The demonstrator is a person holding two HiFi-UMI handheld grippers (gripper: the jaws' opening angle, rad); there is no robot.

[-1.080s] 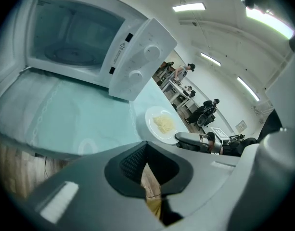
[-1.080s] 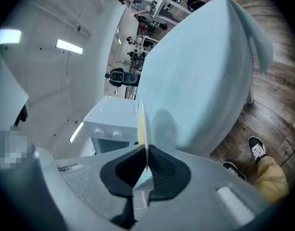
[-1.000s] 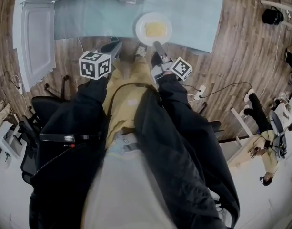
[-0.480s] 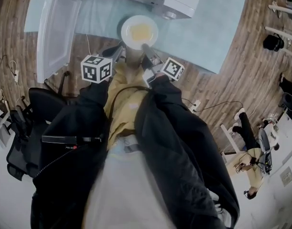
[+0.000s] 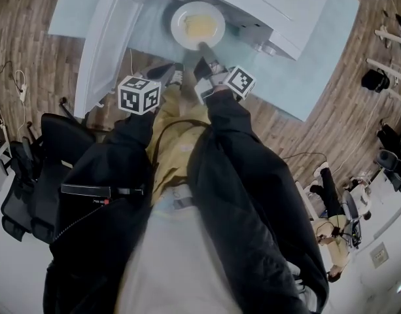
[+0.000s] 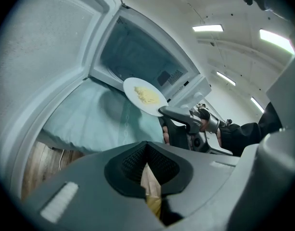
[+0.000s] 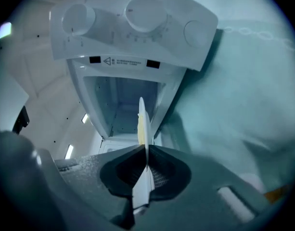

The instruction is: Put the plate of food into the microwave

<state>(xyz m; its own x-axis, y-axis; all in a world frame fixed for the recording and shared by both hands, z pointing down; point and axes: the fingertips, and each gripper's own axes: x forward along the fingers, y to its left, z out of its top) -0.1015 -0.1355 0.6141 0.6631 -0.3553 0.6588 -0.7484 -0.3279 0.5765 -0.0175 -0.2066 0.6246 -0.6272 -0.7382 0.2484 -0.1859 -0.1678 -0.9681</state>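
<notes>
A white plate (image 5: 180, 17) with a heap of yellow food (image 5: 201, 25) is held by its near rim in the right gripper (image 5: 202, 46). In the right gripper view the fingers are seen closed tightly on that rim, and the plate is seen edge-on, running straight out from between them. The plate is carried in the air just in front of the open microwave (image 5: 276, 6), above the desk (image 5: 303, 63), which is covered with a pale blue-green cloth. Whether the far rim has crossed the opening cannot be told. The microwave door (image 5: 107, 47) is swung fully open to the left in the head view, and the empty cooking chamber (image 6: 136, 57) is seen behind the plate in the left gripper view. The control panel with its round knobs (image 7: 146, 14) is seen at the top of the right gripper view, directly over the chamber. The left gripper (image 5: 163, 71) is held near the desk's front edge, beside the right one and just apart from the plate. Its fingers are brought together with nothing between them; only yellow clothing is seen through the narrow slit beneath them. A wooden floor (image 5: 30, 18) is seen around the desk, and a black office chair (image 5: 31, 175) stands at the left of the head view.
</notes>
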